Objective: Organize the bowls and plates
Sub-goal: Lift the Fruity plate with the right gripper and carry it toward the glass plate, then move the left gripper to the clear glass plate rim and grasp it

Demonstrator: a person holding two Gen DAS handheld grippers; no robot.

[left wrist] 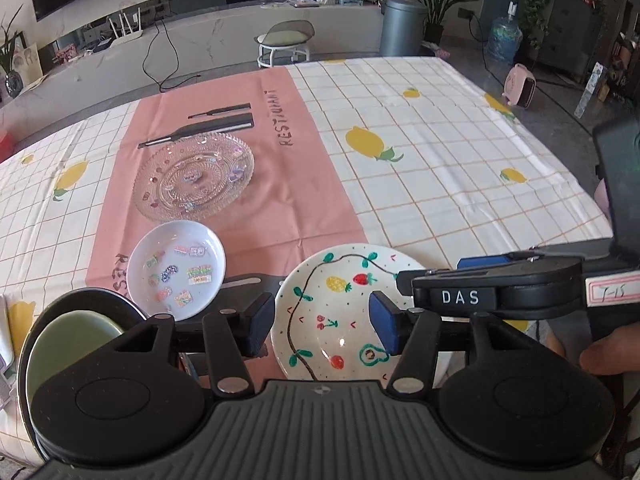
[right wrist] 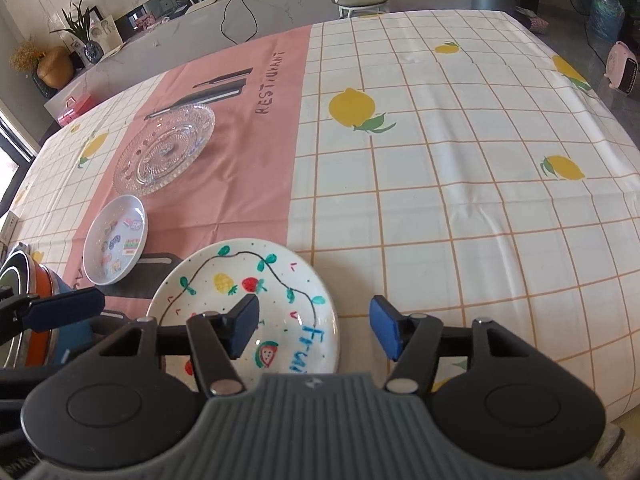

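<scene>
A white plate painted with fruit (left wrist: 340, 312) (right wrist: 248, 304) lies at the table's near edge. My left gripper (left wrist: 324, 326) is open and hovers over it, empty. My right gripper (right wrist: 316, 330) is open over the plate's right rim, empty; it also shows in the left wrist view (left wrist: 480, 292) at the right. A small white dish with stickers (left wrist: 178, 268) (right wrist: 116, 238) lies to the left. A clear glass plate (left wrist: 194, 176) (right wrist: 164, 148) lies beyond it. A green bowl in a dark bowl (left wrist: 68, 332) sits at the near left.
The table has a checked lemon tablecloth (right wrist: 440, 180) with a pink placemat (left wrist: 280, 184) printed with cutlery. A stool (left wrist: 284, 42), a grey bin (left wrist: 402, 26) and a water bottle (left wrist: 504, 38) stand beyond the far edge. The left gripper's finger (right wrist: 64, 308) shows at the left.
</scene>
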